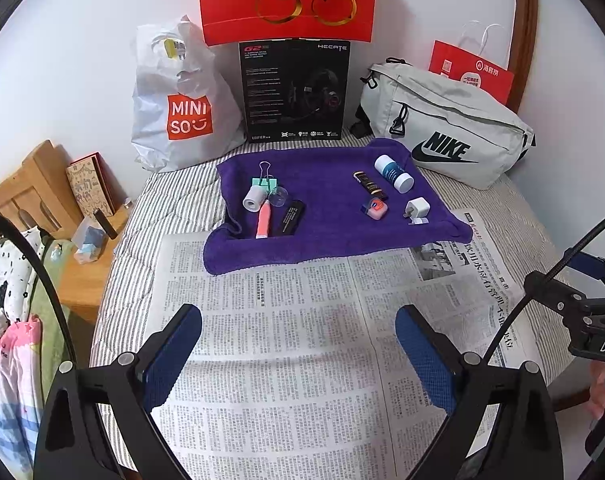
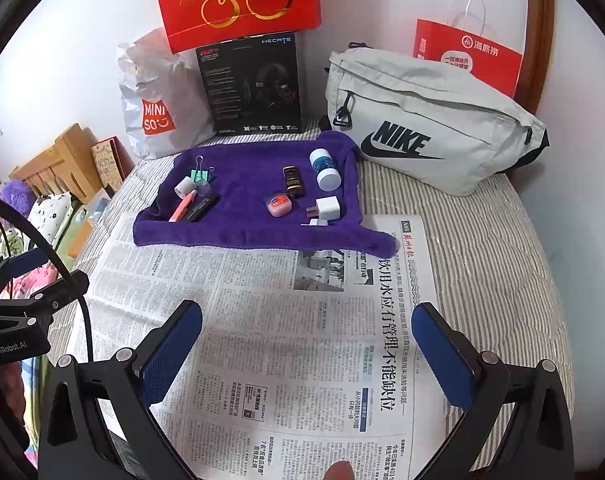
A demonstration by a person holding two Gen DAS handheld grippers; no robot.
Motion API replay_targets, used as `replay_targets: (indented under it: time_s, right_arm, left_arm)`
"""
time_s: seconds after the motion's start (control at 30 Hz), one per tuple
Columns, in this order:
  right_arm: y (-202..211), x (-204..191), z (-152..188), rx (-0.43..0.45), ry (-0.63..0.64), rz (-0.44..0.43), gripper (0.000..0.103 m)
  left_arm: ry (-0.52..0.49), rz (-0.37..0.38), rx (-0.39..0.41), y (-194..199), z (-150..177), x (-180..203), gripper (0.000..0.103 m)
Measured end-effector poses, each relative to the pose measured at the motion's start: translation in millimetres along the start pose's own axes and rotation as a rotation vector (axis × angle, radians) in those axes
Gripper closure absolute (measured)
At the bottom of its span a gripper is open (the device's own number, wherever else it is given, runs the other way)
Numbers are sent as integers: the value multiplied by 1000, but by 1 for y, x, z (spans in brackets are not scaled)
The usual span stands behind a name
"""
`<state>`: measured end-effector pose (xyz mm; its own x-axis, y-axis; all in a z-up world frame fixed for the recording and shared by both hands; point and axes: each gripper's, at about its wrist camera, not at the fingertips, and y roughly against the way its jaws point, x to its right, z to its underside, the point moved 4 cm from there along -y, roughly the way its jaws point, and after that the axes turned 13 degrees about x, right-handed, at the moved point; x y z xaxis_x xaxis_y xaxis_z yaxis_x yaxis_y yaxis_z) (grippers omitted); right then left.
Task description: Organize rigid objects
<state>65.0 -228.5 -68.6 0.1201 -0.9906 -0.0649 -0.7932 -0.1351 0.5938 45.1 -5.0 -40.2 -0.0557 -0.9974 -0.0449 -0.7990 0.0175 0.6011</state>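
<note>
A purple towel [image 1: 326, 236] [image 2: 238, 232] lies on the bed and holds small objects. On its left are a green binder clip [image 1: 265, 179], a white tape roll [image 1: 253, 199], a pink pen [image 1: 262, 221] and a black bar [image 1: 289, 218]. On its right are a white bottle [image 1: 393, 173] [image 2: 324, 169], a dark tube [image 1: 369, 185], an orange-pink case [image 1: 375, 207] [image 2: 278, 204] and a white charger plug [image 1: 416, 209] [image 2: 326, 209]. My left gripper [image 1: 298, 316] and right gripper [image 2: 307, 316] are open and empty over the newspaper [image 1: 286, 344] [image 2: 262, 340], short of the towel.
Against the wall stand a Miniso bag [image 1: 182, 112], a black headset box [image 1: 294, 92], a red gift bag [image 1: 286, 0], a grey Nike bag [image 1: 446, 128] and a red paper bag [image 1: 474, 72]. A wooden bedside table [image 1: 78, 272] with clutter is on the left.
</note>
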Motion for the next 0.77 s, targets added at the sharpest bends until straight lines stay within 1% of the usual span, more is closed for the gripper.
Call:
replay_targets:
  time_s: [0.57, 0.77]
  right_arm:
    - [1, 0, 0, -4, 3, 5, 0]
    - [-5, 1, 2, -15, 3, 7, 0]
  left_arm:
    - [9, 19, 4, 0, -1, 2, 5]
    - [15, 16, 3, -5, -1, 1, 5]
